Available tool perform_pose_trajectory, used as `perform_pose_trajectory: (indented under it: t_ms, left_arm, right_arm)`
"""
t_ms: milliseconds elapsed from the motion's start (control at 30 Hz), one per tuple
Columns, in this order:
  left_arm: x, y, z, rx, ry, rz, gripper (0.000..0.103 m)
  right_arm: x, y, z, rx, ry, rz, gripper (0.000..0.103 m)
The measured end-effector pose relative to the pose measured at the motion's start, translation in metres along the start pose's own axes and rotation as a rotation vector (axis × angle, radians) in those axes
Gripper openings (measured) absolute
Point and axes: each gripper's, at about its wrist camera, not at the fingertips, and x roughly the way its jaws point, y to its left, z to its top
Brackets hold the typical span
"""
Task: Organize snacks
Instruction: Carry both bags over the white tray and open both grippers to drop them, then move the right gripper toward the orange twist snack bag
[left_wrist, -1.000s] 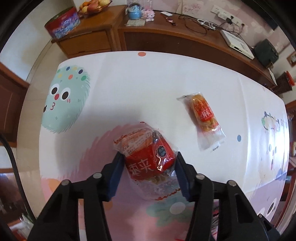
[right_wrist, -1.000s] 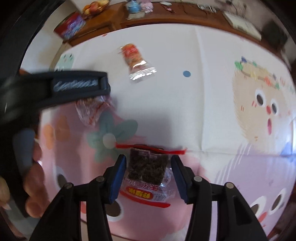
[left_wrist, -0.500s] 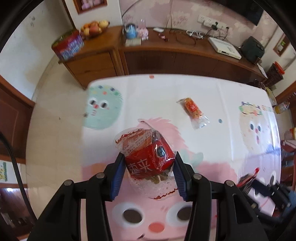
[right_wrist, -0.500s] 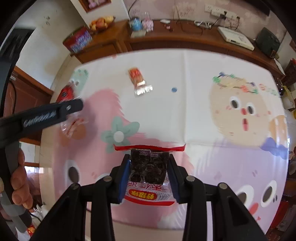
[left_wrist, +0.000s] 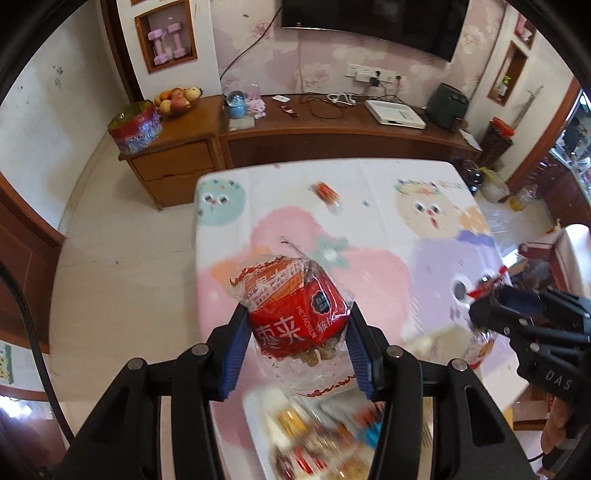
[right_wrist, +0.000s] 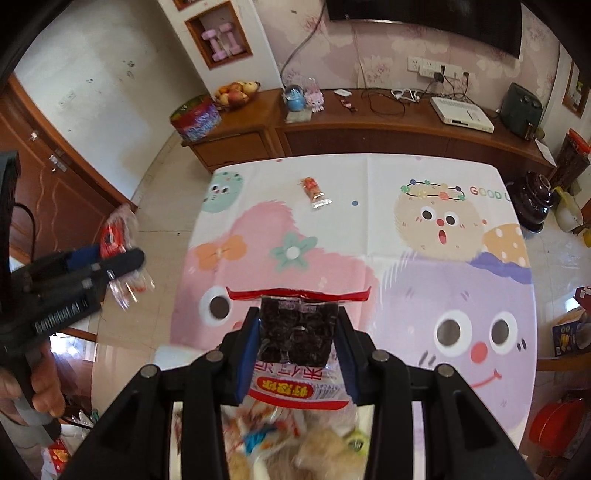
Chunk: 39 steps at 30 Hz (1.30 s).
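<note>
My left gripper (left_wrist: 295, 314) is shut on a red snack packet (left_wrist: 295, 325) in clear wrap and holds it high above the cartoon-printed table (left_wrist: 369, 258). My right gripper (right_wrist: 297, 317) is shut on a packet of dark dried fruit (right_wrist: 297, 332) with a red sealed edge. Below both grippers lies a white tray (left_wrist: 255, 402) with several blurred snacks (right_wrist: 295, 439). An orange snack packet (right_wrist: 313, 190) lies alone near the table's far edge. The right wrist view shows the left gripper (right_wrist: 125, 258) at the left with its red packet (right_wrist: 110, 236).
A wooden sideboard (left_wrist: 332, 125) runs along the far wall, with a red tin (left_wrist: 135, 127), a fruit bowl (left_wrist: 177, 101) and cables on it. Tiled floor (left_wrist: 129, 277) lies left of the table. A dark pot (right_wrist: 533, 195) stands on the floor at the right.
Both grippers have risen and drawn back toward the table's near edge with their packets. The right jaws have closed onto the dark packet. The tray of snacks has come into view below.
</note>
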Motion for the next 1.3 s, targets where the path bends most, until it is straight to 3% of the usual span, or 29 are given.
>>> perform_pose_trajectory:
  t_ms: [300, 633, 1067, 1200, 1300]
  left_arm:
    - [-0.010, -0.023, -0.074, -0.028, -0.037, -0.028, 0.049]
    - [0.028, -0.033, -0.131, 0.002, 0.083, -0.002, 0.049]
    - [0.051, -0.039, -0.161, 0.040, 0.164, 0.014, 0.051]
    - [0.047, -0.044, -0.164, 0.074, 0.146, 0.030, 0.064]
    - [0.040, -0.046, -0.165, 0.092, 0.110, 0.041, 0.067]
  right_arm:
    - [-0.025, 0.029, -0.060, -0.062, 0.007, -0.024, 0.039]
    - [-0.008, 0.035, -0.109, -0.058, 0.080, -0.061, 0.039]
    - [0.031, 0.027, -0.138, -0.027, 0.177, -0.069, 0.040]
    - [0.032, 0.026, -0.138, -0.014, 0.190, -0.032, 0.040]
    - [0.024, 0.023, -0.134, 0.007, 0.159, 0.002, 0.040]
